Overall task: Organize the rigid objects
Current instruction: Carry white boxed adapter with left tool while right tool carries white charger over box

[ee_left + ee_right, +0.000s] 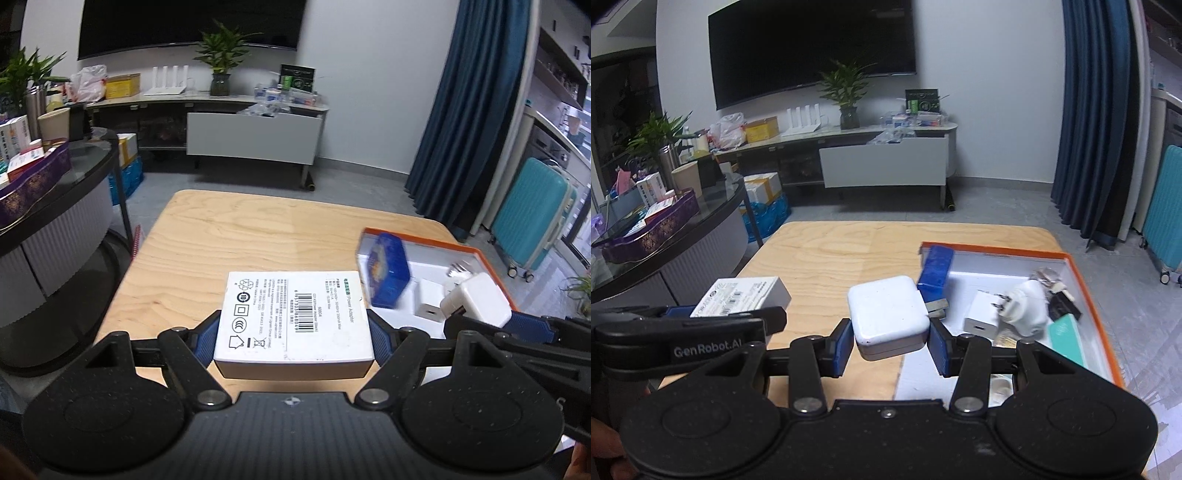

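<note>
Two handheld grippers over a pale wooden worktop (pixel 229 236), seen from the wrist cameras. Left gripper (pixel 293 334) pinching a white cardboard box (pixel 295 314) between blue pads, printed label and barcode facing up, box lifted just above the worktop near its front edge. Right gripper (pixel 890 343) pinching a white rounded charger (pixel 888 317), held near the left edge of an orange-rimmed tray (pixel 1082 273) at the right side of the worktop. Inside the tray: a blue box (pixel 936 271) leaning tilted against the left wall, a small white plug cube (pixel 982 319), a white adapter with metal prongs (pixel 1027 304), a dark object behind it too blurred to identify, and a teal card-like item (pixel 1067 338) near the right wall. From the left wrist view, same blue box (pixel 386 273) motion-blurred, and the charger (pixel 476 301) with the right gripper's blue pad beside it. Behind: a low TV cabinet (pixel 882 162), a potted plant (pixel 847 92), a dark screen (pixel 812 48) on the wall, blue curtains (pixel 1093 110), a teal suitcase (pixel 532 214).
</note>
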Available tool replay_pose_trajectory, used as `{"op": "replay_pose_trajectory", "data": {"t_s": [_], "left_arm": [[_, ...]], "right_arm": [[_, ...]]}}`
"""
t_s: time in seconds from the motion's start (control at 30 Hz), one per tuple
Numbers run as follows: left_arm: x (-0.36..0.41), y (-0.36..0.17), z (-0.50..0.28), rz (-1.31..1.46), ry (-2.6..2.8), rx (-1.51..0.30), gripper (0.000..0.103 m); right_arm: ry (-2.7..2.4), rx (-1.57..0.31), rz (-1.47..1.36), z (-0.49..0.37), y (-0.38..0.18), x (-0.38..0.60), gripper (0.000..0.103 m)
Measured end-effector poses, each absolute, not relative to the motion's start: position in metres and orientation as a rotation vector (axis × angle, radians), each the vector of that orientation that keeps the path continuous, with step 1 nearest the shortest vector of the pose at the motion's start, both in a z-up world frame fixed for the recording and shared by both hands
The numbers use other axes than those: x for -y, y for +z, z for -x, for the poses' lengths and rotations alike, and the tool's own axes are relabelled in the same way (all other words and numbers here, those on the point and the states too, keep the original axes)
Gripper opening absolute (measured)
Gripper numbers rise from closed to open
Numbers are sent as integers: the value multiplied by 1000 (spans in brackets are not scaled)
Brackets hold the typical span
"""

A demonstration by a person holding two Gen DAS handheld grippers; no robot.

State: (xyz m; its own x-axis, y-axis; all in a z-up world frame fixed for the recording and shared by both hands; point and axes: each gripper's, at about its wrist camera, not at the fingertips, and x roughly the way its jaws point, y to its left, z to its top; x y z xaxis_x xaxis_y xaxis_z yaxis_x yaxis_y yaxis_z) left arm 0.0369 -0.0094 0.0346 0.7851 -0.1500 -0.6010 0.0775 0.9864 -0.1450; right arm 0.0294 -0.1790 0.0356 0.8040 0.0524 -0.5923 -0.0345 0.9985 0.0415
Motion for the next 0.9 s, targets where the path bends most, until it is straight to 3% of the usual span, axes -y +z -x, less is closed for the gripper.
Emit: {"op": "replay_pose_trajectory", "data": {"t_s": [0.9], "left_arm": [[78,30,-26,64,-302,-653,79]], "right_arm": [[-146,-572,-94,20,42,262,53]]}}
